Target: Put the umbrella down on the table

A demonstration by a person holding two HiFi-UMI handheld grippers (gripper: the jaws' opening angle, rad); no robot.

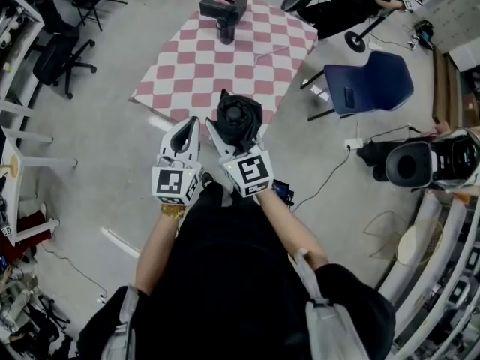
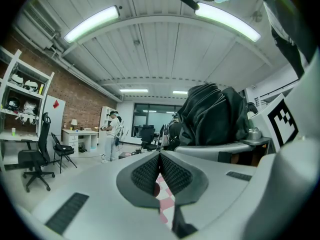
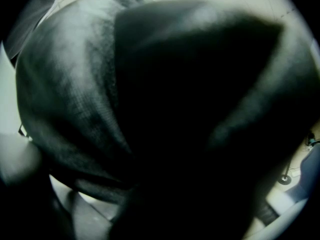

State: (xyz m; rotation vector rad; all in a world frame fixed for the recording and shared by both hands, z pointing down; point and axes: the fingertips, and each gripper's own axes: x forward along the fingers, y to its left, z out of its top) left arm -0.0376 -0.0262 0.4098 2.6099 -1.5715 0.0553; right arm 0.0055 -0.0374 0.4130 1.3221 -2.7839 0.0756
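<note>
A folded black umbrella (image 1: 240, 115) stands bundled in my right gripper (image 1: 234, 132), which is shut on it just short of the table's near edge. In the right gripper view the umbrella's dark fabric (image 3: 150, 109) fills the picture and hides the jaws. My left gripper (image 1: 187, 128) is beside it on the left, held level, with nothing in it. In the left gripper view its pads (image 2: 147, 173) meet at the tips of the left gripper (image 2: 159, 156), and the umbrella (image 2: 212, 115) shows at the right. The table (image 1: 187, 66) has a red and white checked cloth.
A black tissue box (image 1: 223, 4) and a dark cup (image 1: 226, 31) stand at the table's far end. A blue chair (image 1: 371, 81) is to the right of the table, and black office chairs (image 1: 56, 55) are to the left. Cables lie on the floor at the right.
</note>
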